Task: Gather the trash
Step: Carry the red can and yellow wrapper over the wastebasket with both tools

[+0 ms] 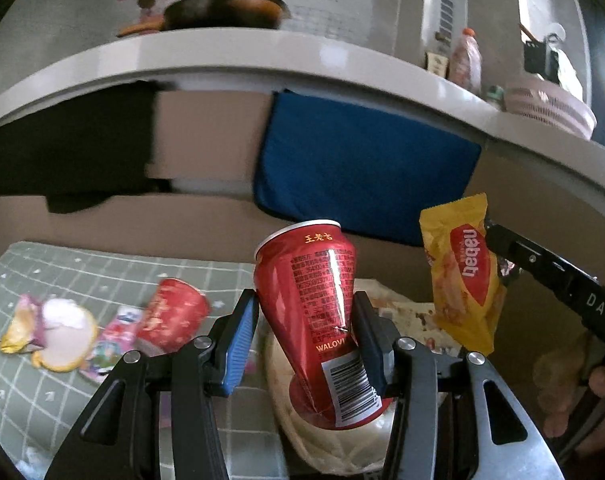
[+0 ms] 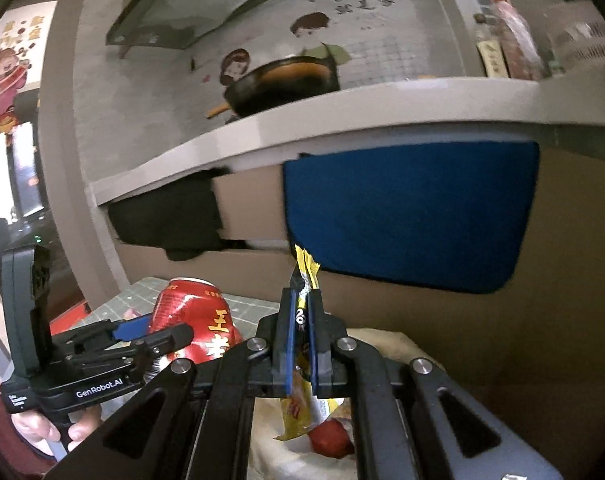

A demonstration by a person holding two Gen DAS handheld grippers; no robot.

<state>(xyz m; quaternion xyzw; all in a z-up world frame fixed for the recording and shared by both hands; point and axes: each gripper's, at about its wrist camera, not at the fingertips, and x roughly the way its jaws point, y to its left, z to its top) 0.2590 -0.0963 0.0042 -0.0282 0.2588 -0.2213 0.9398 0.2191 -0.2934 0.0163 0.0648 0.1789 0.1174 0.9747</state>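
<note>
Left claw (image 1: pixel 306 320) clamped on upright can (image 1: pixel 314 320); right claw (image 2: pixel 301 340) pinching wrapper (image 1: pixel 462 272); both directly above bag (image 1: pixel 342 448).

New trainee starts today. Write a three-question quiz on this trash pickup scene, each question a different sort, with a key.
1. True or false: the left gripper grips a red can.
2. What does the right gripper grip? A) yellow snack wrapper B) blue cloth C) pan
3. Fill in: trash lying on the checked mat includes a crushed red ____.

Key: 1 true. 2 A; the yellow snack wrapper sits in shut jaws. 3 cup.
</note>
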